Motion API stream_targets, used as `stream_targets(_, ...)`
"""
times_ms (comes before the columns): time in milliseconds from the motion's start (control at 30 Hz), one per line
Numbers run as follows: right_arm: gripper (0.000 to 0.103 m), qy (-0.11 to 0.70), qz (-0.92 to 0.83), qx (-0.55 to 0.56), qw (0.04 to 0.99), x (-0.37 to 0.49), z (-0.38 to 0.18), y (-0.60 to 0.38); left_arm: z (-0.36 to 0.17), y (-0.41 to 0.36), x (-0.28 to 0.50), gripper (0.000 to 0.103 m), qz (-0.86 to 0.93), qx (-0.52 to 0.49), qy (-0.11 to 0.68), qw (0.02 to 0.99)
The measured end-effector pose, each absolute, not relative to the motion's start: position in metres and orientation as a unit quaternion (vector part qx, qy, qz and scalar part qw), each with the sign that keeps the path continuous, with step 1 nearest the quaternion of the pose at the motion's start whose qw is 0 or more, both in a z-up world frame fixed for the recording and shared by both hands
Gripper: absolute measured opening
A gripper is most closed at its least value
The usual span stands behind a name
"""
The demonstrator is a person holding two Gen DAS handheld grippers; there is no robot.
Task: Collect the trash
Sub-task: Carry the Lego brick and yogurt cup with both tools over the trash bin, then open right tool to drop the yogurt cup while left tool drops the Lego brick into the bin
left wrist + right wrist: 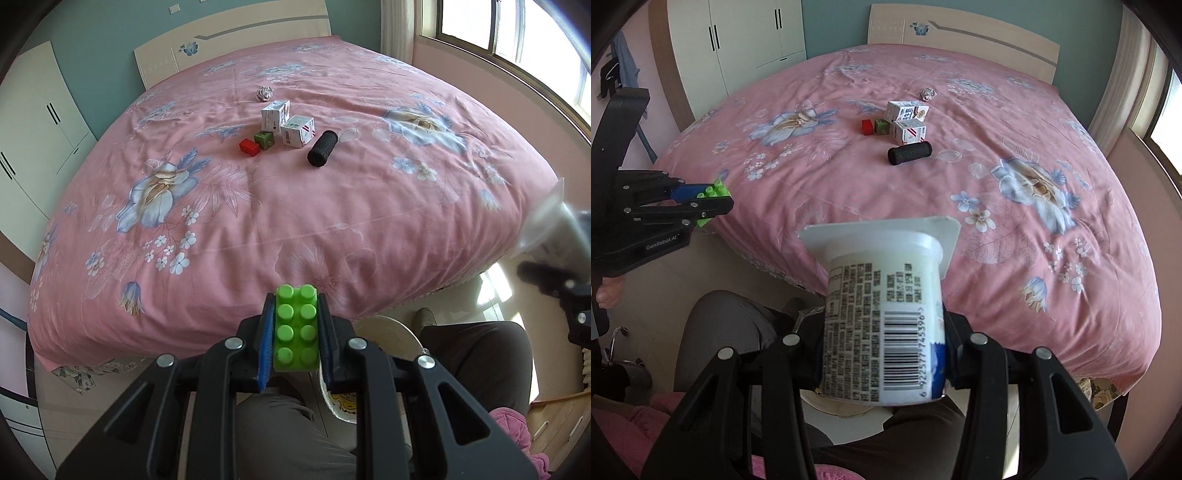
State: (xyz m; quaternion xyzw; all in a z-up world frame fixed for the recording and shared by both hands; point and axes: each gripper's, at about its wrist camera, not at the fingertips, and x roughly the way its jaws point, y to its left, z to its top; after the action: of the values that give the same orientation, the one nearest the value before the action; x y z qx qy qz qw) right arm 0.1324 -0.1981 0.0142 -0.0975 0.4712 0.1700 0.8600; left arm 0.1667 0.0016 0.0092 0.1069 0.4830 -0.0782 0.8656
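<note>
My left gripper (295,306) is shut on a green toy brick (295,328), held off the near edge of the pink bed (258,229); it also shows in the right wrist view (716,201). My right gripper (882,332) is shut on a white yogurt cup (882,295) with a barcode, held over the bed's edge. On the bed lie two small white cartons (275,114) (298,131), a black cylinder (322,148), a red block (249,147), a dark green block (264,139) and a crumpled foil wad (265,93).
A white bin's rim (391,332) shows below the left gripper, between the person's knees (476,354). A wardrobe (738,37) stands left of the headboard (960,29). A window (517,40) is at the right. Pink cloth (517,424) lies on the floor.
</note>
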Motion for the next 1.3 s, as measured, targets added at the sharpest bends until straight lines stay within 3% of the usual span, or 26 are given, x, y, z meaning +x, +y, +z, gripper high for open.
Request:
stream_targets(833,0.048,0.660,0.205,-0.062,0.720,0.130,-0.210,-0.162,-0.195,-0.032,0.167,0.024,-0.121,0.084,0.664,0.733)
stream_targets(1300,0.048,0.741,0.183,-0.004,0.646,0.134,-0.308,-0.166,-0.288,-0.038,0.186,0.024,-0.118,0.038,0.738,0.663)
